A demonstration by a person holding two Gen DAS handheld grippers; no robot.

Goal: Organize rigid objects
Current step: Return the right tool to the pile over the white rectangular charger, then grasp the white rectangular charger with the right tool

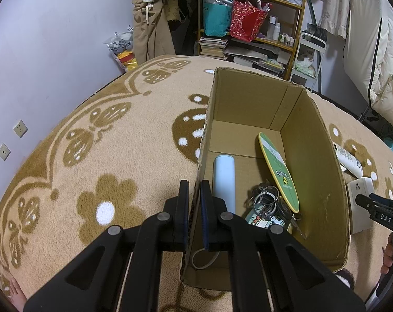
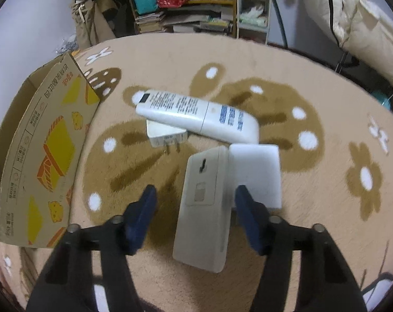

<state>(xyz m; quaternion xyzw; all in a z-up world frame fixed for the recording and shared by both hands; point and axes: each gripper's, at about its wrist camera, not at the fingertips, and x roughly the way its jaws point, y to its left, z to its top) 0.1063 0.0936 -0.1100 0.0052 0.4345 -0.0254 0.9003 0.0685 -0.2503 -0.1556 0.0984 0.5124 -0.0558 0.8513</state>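
A cardboard box stands open on the patterned blanket. My left gripper is shut on the box's left wall. Inside lie a white cylinder, a green oval card, a bunch of keys and a white cable. My right gripper is open, its jaws on either side of a grey-white remote lying back-up on the blanket. Beside it are a white flat block, a long white remote and a white plug adapter. The box also shows at the left of the right wrist view.
Cluttered wooden shelves with bags, books and bottles stand behind the blanket. A wall with sockets is on the left. White bedding hangs at the right. The right gripper shows at the edge of the left wrist view.
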